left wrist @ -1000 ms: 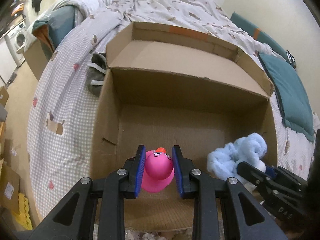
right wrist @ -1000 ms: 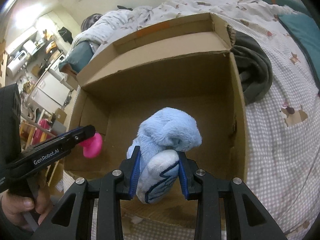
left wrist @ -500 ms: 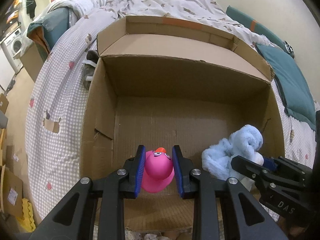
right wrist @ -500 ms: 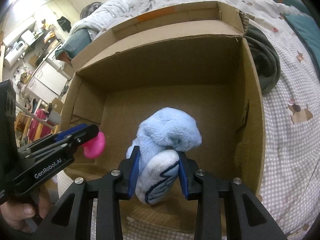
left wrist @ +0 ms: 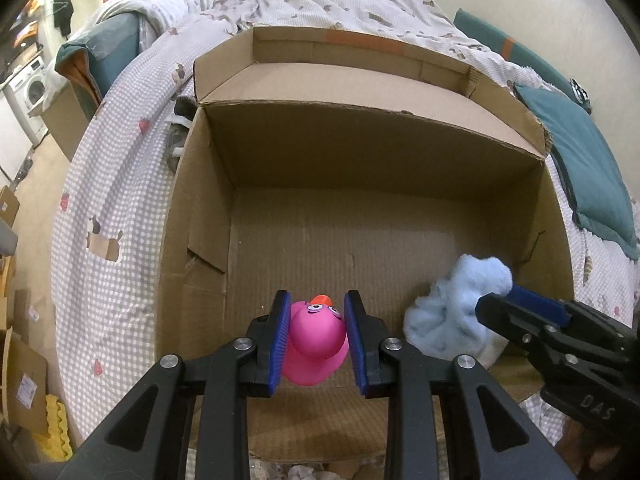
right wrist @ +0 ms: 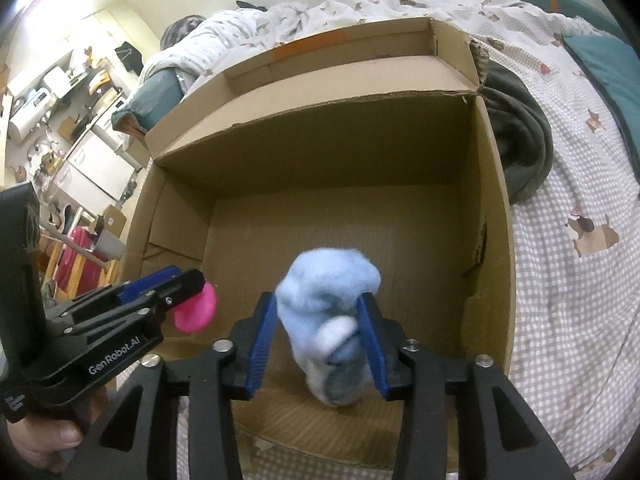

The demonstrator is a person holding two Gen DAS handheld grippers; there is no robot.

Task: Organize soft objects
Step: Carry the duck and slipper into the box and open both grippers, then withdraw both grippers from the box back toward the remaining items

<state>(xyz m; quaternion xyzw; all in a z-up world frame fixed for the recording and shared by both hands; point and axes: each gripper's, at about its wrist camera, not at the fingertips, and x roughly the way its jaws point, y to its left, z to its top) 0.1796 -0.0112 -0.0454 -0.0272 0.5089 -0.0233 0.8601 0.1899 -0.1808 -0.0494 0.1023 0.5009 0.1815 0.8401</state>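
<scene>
While the left gripper (left wrist: 318, 340) holds a pink duck (left wrist: 316, 350) pinched between its narrowly parted blue pads, the right gripper (right wrist: 318, 338) has just been opening its jaws, and the blurred blue plush toy (right wrist: 330, 328) sits loosely between pads that no longer squeeze it. Both toys hang over the near end of the open cardboard box (left wrist: 208, 216), above its bare ribbed floor. White lettering on the left gripper's body, seen from the right wrist, reads "GenRobot.AI"; the right gripper's body, seen from the left wrist, shows "DAS". The box rests on a bed (left wrist: 120, 200) with a checked cover printed with small animals. A dark garment (right wrist: 520, 140) lies against the box's right side. Farther off are a teal pillow (left wrist: 584, 172), a rumpled duvet (left wrist: 320, 4), and a washing machine (left wrist: 30, 84) at the room's far left.
</scene>
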